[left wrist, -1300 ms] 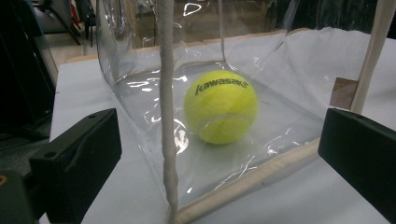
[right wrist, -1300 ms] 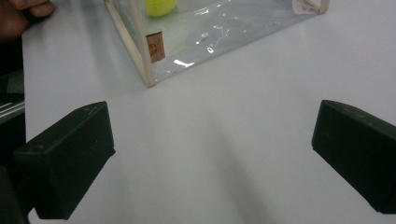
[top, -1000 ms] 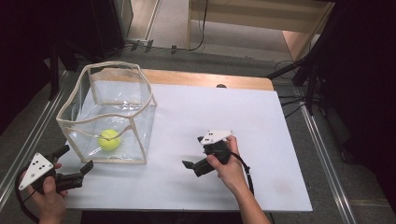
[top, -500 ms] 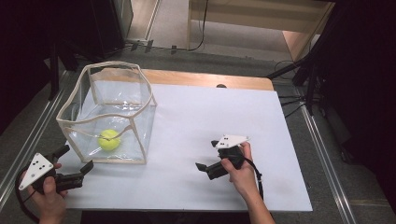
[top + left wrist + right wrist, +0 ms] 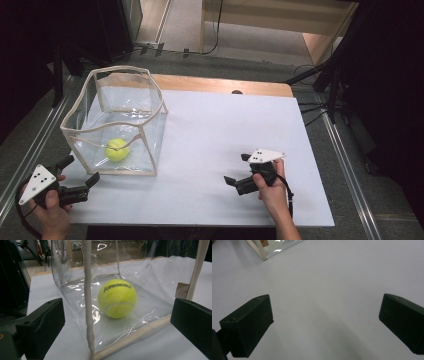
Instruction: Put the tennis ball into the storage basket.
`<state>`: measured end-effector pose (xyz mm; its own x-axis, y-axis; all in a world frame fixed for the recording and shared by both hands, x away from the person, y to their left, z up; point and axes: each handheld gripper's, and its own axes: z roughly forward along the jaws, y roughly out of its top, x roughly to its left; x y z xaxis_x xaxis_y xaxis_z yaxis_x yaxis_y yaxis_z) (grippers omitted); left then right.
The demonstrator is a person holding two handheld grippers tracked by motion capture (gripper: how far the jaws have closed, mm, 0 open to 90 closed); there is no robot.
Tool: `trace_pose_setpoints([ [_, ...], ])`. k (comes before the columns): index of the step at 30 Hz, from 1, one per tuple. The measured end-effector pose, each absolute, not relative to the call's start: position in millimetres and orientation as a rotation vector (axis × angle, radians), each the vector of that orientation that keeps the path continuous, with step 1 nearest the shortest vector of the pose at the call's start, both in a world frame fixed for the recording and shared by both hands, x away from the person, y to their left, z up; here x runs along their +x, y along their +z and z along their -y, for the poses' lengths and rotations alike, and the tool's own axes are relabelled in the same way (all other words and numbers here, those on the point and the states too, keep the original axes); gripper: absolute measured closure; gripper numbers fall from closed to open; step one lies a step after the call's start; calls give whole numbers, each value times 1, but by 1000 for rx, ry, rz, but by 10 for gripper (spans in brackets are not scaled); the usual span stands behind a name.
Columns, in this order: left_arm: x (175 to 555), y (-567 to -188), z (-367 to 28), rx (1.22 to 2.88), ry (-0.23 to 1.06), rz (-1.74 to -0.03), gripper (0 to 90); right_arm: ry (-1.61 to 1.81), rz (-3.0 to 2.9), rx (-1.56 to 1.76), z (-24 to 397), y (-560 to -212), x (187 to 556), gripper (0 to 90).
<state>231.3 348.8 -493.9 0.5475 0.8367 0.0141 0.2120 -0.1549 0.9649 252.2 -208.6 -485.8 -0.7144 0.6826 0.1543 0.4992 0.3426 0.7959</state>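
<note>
On white table: we're holding both grippers low, jaws wide, gripping nothing.
Left gripper facing clear box; right gripper hovering mid-table.

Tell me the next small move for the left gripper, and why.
Probably lift the left gripper up toward the bag's open top. The ball sits on the floor of the clear bag, and the bag's wall stands between it and the open jaws, so a straight push would only meet plastic. The right gripper is open over bare table.
</note>
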Motion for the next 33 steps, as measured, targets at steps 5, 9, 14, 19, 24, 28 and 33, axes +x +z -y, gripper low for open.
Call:
trace_pose_setpoints([
  [5,231,-494,-349,1671,702,-893,0,1305,-2369,1090,221,-488,247,0],
  [9,231,-494,-349,1671,702,-893,0,1307,-2339,1107,231,-489,243,0],
  [14,231,-494,-349,1669,701,-896,0,1302,-2311,1137,243,-491,239,0],
  [19,231,-494,-349,1671,702,-893,0,1306,-2281,1166,253,-493,234,0],
  [24,231,-494,-349,1669,701,-896,0,1306,-2254,1194,264,-495,229,0],
  [28,231,-494,-349,1669,701,-896,0,1308,-2232,1207,273,-495,226,0],
  [33,231,-494,-349,1669,701,-897,0,1304,-2195,1223,285,-497,221,0],
])
